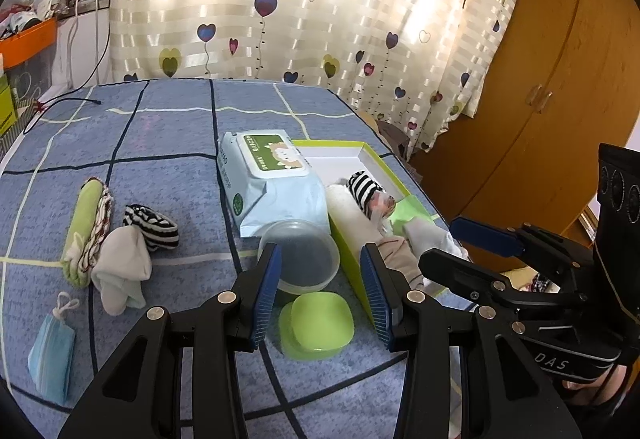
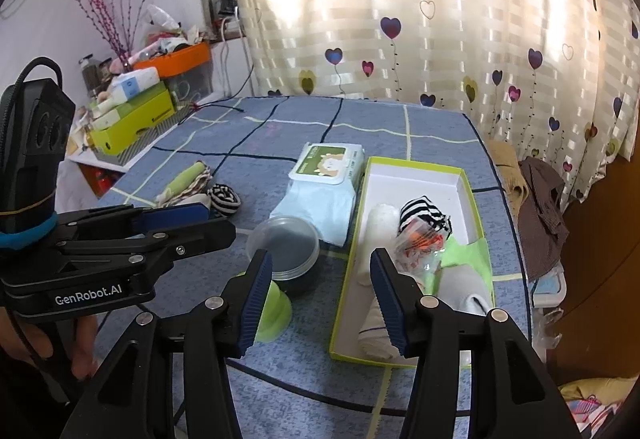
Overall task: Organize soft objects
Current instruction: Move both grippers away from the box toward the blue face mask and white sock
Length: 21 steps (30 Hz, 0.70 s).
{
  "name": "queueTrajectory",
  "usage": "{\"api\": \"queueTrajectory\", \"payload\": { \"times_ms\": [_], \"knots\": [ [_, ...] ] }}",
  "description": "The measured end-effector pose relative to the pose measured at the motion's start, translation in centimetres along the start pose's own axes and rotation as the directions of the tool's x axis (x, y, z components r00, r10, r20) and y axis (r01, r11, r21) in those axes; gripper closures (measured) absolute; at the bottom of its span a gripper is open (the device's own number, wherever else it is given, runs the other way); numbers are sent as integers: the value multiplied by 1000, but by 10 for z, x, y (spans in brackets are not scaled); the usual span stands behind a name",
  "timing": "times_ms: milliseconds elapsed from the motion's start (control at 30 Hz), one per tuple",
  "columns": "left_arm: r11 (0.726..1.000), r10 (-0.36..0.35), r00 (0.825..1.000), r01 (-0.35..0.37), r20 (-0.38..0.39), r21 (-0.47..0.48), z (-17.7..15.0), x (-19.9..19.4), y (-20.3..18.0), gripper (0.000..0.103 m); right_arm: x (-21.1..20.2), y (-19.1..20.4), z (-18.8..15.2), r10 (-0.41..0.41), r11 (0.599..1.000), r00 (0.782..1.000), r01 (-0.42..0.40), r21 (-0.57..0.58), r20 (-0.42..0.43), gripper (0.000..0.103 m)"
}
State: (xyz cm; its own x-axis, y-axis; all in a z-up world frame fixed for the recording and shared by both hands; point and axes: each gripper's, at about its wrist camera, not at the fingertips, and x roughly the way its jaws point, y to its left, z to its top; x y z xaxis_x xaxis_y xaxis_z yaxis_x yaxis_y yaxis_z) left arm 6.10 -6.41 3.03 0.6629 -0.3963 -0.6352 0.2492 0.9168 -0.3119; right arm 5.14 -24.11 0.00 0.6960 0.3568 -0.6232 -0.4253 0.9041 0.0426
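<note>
left wrist view: left gripper (image 1: 320,291) has its jaws spread wide, nothing between the pads; below the gap sit a clear round tub (image 1: 298,257) and a lime lid (image 1: 318,325) on the blue checked bedcover (image 1: 160,143). remaining loose soft things lie toward the bed's left edge, well apart from the claw: a rolled green-and-striped cloth (image 1: 86,231) with its long axis running toward the far edge, a white sock (image 1: 122,269), a black-and-white striped sock (image 1: 154,225), and a blue face mask (image 1: 52,345) nearest the near-left corner. judgement: the left hand is the nearer one for this pile; the next move calls for a swing left. the green-rimmed box (image 1: 380,155) lies to the right, already holding a striped bundle and pale cloths. right gripper (image 1: 452,247) hovers over the box's near end, fingers apart, holding nothing as far as this view shows. readable: "das" on the right tool body; the wet-wipe pack (image 1: 272,179) label is too small to read.

right wrist view: right gripper (image 2: 316,299) is wide open and empty, over the box's (image 2: 464,175) near-left wall. the box's long axis runs from near edge to far edge. the left tool at the picture's left reads "genrobot.ai". the sock pile (image 2: 224,199) lies beyond it.
</note>
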Motion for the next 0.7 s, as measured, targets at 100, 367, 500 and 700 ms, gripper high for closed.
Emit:
{"api": "queueTrajectory", "payload": {
  "times_ms": [100,367,500,700],
  "knots": [
    [1000,1,1000,-1,1,-2,-2,-3,1,60,-1,3,-1,4,1000,1000,-4,-1,-1,52],
    [1000,14,1000,-14,-2,-16,-11,-7,7,60,1,11,-7,35,999,999,-35,-1,-6,52],
    [999,18,1000,-18,-3,-27,-16,-10,13,60,5,15,-9,52,999,998,-52,-1,-19,52],
    [999,23,1000,-23,4,-44,-23,-17,24,60,11,22,-11,63,998,997,-63,1,-35,52]
  ]
}}
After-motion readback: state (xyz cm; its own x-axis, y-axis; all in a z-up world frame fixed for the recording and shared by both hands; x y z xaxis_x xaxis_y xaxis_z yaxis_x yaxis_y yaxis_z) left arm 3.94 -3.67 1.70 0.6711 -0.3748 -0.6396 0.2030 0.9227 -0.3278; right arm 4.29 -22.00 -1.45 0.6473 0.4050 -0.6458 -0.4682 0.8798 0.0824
